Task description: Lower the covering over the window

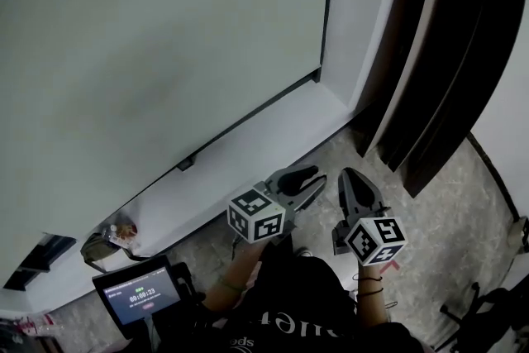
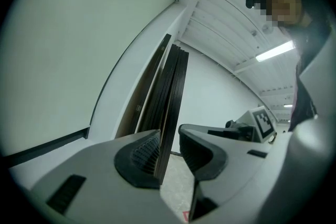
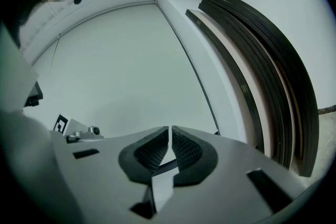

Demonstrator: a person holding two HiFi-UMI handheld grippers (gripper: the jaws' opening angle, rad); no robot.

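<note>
The window covering [image 1: 149, 37] is a pale, plain sheet filling the upper left of the head view, with a dark bottom edge [image 1: 248, 118] just above a white ledge [image 1: 273, 136]. It also fills the left gripper view [image 2: 79, 34] and the middle of the right gripper view [image 3: 121, 71]. Both grippers hang side by side in front of the ledge and touch nothing. My left gripper [image 1: 307, 178] [image 2: 169, 147] is open with nothing between its pads. My right gripper [image 1: 354, 180] [image 3: 170, 131] is shut and holds nothing.
Several long dark boards [image 1: 430, 78] [image 2: 168, 92] [image 3: 273, 76] lean in the corner to the right of the window. A tablet showing a timer [image 1: 139, 293] and a small bag [image 1: 107, 240] sit low at the left. The floor [image 1: 463, 202] is speckled.
</note>
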